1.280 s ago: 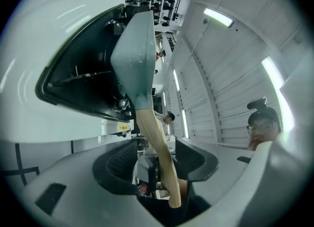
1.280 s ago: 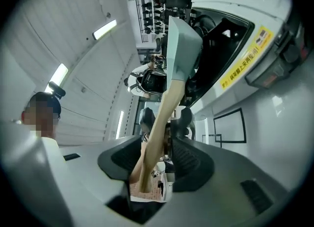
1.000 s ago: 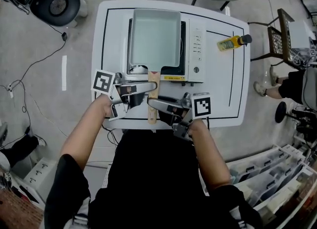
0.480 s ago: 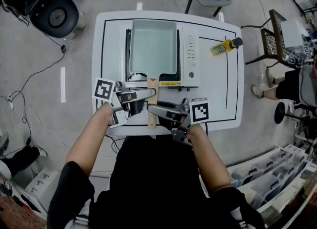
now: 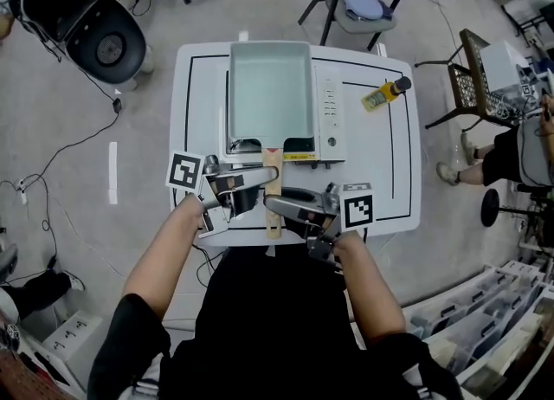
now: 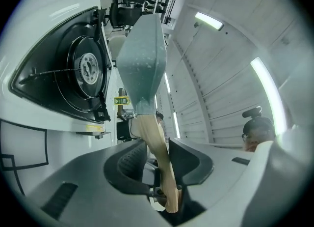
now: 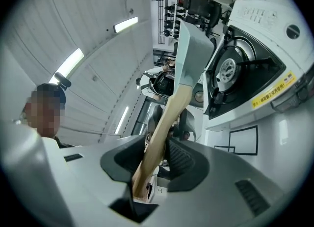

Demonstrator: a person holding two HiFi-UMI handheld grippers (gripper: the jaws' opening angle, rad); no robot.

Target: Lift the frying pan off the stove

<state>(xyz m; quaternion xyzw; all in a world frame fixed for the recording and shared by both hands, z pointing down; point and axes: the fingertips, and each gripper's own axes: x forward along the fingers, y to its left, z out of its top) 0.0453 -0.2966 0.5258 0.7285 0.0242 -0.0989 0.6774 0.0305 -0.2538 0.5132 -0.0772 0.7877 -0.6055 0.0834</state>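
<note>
Frying pan [image 5: 269, 87], gripped only by its wooden handle [image 5: 271, 160] in the left gripper [image 5: 267, 175] and right gripper [image 5: 272, 205], could pivot nose-down onto the stove [image 5: 331, 117], since its weight sits far forward.

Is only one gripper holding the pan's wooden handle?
No, the left gripper and the right gripper both clamp the wooden handle.

Surface [image 5: 195, 130]: one, bearing one stove [image 5: 331, 104], one pan [image 5: 269, 87] with one wooden handle [image 5: 271, 160], and one yellow bottle [image 5: 381, 95]. Tongs: two, the left tongs [image 5: 273, 177] and the right tongs [image 5: 270, 204]; marker cubes: two, a left cube [image 5: 183, 171] and a right cube [image 5: 358, 209]. Chairs beside the surface: two, one cushioned chair [image 5: 359, 4] and one wooden chair [image 5: 472, 74]; round black appliance [image 5: 108, 43] on the floor: one.
</note>
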